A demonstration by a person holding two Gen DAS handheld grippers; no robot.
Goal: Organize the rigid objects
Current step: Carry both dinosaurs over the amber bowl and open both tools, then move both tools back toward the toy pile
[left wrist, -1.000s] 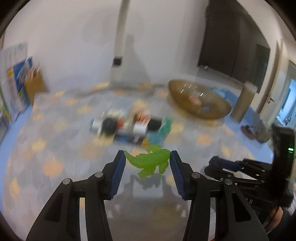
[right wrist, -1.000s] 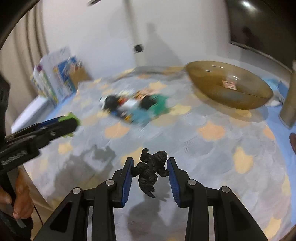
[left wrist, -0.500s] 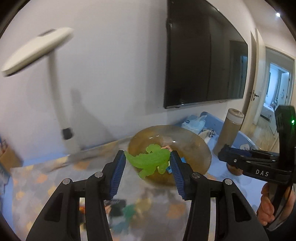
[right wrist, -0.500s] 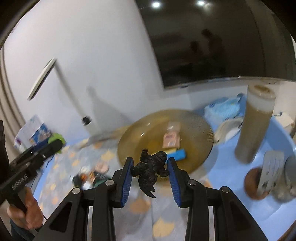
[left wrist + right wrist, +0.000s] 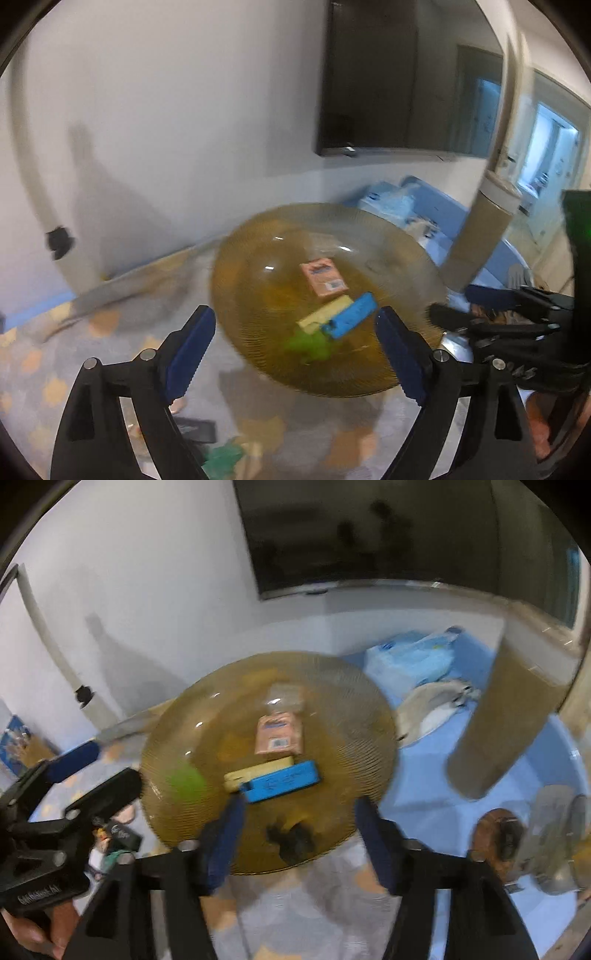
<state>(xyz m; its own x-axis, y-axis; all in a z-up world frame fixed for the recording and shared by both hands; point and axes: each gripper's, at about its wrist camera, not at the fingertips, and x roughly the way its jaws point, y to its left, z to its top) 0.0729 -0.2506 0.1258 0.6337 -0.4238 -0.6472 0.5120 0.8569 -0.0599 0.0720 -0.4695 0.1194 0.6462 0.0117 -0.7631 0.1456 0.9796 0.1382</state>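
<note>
A wide amber glass bowl (image 5: 258,251) (image 5: 354,686) sits on the patterned mat. Inside lie a pink card (image 5: 324,277) (image 5: 279,734), a yellow block (image 5: 325,312) and a blue bar (image 5: 351,315) (image 5: 282,781). My left gripper (image 5: 295,339) is open above the bowl's near rim; the green toy lizard (image 5: 308,345) (image 5: 186,781), blurred, is in the bowl below it. My right gripper (image 5: 299,830) is open; the black toy figure (image 5: 291,840), blurred, is in the bowl between its fingers.
A tall beige cylinder (image 5: 480,236) (image 5: 509,716) stands right of the bowl on the blue surface. A blue tissue pack (image 5: 413,661) and white dish (image 5: 432,709) lie behind. Loose toys (image 5: 221,456) lie on the mat near me. A wall and dark screen (image 5: 399,77) are behind.
Both grippers have opened. The green lizard and the black figure have left the jaws and are in the bowl. Both views have drawn closer to the bowl.
</note>
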